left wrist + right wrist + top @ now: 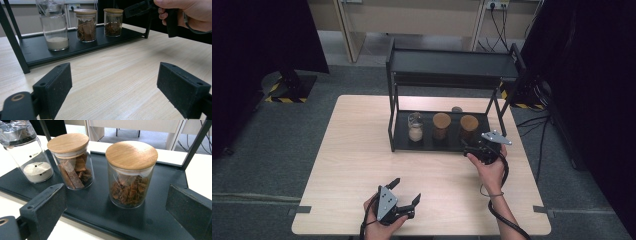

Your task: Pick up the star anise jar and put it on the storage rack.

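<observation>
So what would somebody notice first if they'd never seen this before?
Probably the three glass jars in a row on the bottom tray of the black rack: two with round wooden lids, and the jar with white powder at the left end. Next, the right claw open, right in front of the jar with the brown pieces, while the left claw waits open over bare table.

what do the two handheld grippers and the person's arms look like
Both are black handheld tools. The left gripper and the right gripper each carry a grey three-cornered plate on top and trail a black cable. Their jaws are flat, rectangular black blocks with rough-textured pads and small screw holes. The forearms are bare, with no sleeves, and a thin band circles the right wrist.
</observation>
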Motion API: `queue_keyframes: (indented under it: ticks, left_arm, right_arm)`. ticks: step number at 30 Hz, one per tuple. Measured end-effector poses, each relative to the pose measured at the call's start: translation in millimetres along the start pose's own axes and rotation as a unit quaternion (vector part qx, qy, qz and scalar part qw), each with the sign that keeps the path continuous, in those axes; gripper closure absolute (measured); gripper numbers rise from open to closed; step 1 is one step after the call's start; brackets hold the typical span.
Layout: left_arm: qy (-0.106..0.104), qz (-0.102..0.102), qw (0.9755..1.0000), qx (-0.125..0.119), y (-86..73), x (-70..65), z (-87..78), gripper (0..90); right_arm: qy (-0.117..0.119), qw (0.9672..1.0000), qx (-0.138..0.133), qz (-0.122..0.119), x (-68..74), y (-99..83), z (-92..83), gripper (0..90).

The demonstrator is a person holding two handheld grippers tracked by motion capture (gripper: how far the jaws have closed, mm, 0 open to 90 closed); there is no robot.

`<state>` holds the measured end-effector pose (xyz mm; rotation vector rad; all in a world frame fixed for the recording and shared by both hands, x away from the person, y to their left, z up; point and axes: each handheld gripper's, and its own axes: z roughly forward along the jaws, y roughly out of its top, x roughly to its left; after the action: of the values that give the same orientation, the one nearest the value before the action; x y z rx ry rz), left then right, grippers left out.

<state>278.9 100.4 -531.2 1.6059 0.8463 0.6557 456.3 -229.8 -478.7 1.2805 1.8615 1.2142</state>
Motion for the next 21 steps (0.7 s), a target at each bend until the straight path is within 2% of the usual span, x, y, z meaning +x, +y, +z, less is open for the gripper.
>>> queue_keyframes:
  ticks: [14,21]
  left_arm:
    - [0.000,0.002,1.0000,-0.002,-0.1,-0.5,-0.1,12.4]
    - [0.000,0.002,1.0000,-0.001,-0.1,-0.5,-0.2,12.5]
  right_arm:
    - [0.012,0.9999,-0.002,0.002,0.8,-6.8,-9.7,3.7]
    - [0.016,0.9998,-0.007,-0.007,4.2,-9.8,-16.9,3.7]
